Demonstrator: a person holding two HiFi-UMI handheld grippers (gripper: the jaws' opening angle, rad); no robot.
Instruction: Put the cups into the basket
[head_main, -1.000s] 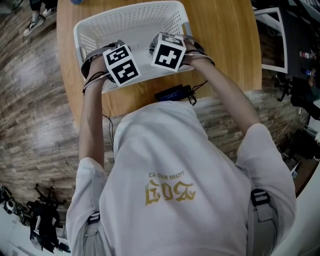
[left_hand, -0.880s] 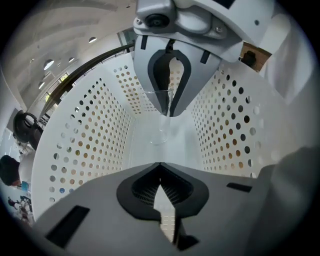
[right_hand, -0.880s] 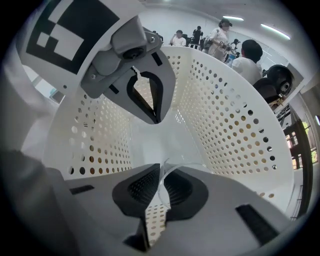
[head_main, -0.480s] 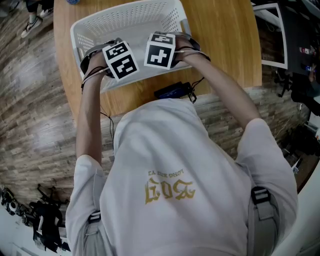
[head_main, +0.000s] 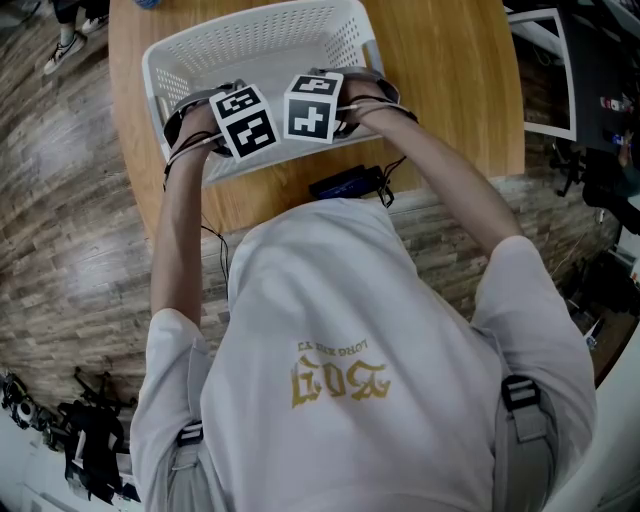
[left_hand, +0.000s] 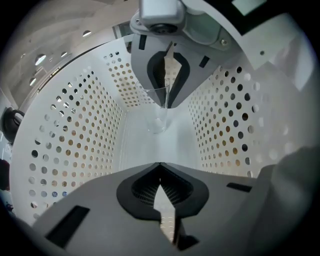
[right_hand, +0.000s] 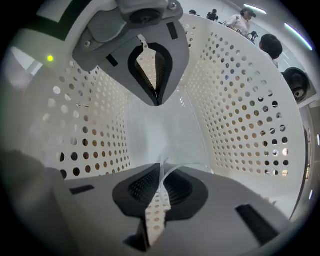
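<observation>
Abreast, left claw (left_hand: 161, 135), right claw (right_hand: 159, 135) inside basket (head_main: 250, 38)

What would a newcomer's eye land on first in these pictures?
Two black-and-white marker cubes sit side by side over the near end of a white perforated basket on a wooden table. Inside it, the left gripper stands open with a clear cup by its upper jaw, and the right gripper stands open with a second clear cup showing its rim at the lower jaw.
</observation>
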